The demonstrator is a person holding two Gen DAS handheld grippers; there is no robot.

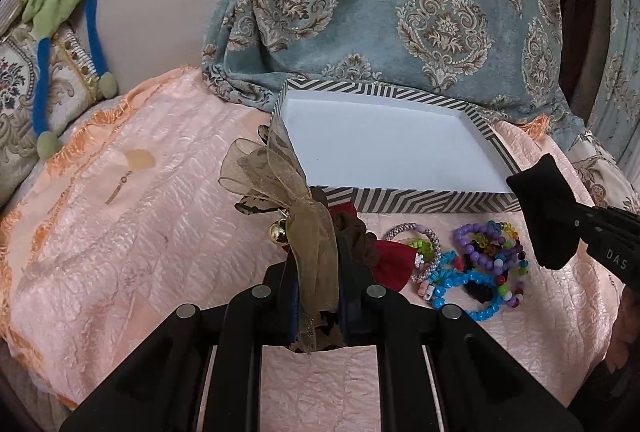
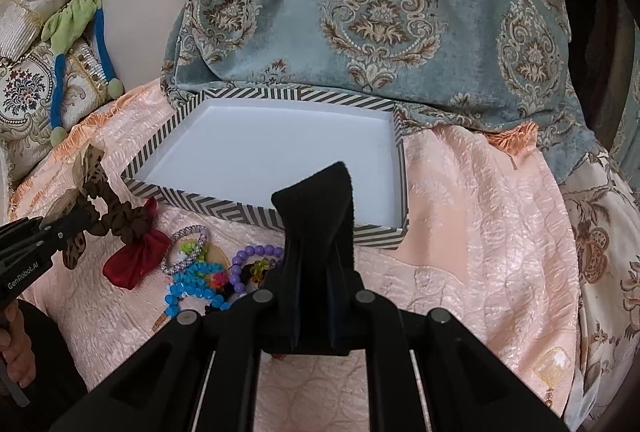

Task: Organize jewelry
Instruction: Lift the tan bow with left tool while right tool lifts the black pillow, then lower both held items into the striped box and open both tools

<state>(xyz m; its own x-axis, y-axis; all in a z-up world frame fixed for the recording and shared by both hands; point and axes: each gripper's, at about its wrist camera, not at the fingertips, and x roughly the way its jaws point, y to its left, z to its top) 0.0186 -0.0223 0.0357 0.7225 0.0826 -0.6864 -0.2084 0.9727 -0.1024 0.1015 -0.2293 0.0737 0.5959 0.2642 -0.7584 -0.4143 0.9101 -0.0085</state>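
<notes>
My left gripper [image 1: 316,284] is shut on a gold organza ribbon bow [image 1: 276,176] with a brown scrunchie [image 1: 352,232] and a small gold bell, held just left of the striped box [image 1: 420,202]. In the right wrist view it [image 2: 86,218] holds that bow [image 2: 86,168] above the bedspread. My right gripper [image 2: 316,240] is shut on a black velvet piece [image 2: 320,196] in front of the box's near wall [image 2: 224,210]; it also shows in the left wrist view [image 1: 538,200]. The white inside of the box holds nothing. A pile of bead bracelets [image 1: 480,264] and a red scrunchie [image 1: 394,258] lie before the box.
Everything rests on a peach quilted bedspread [image 1: 140,212]. A blue-grey damask cloth [image 1: 400,12] hangs behind the box. Ornate cushions and a green-and-blue tieback [image 1: 64,44] sit at the far left. A small pendant with a tan tag [image 1: 132,168] lies on the bedspread left of the box.
</notes>
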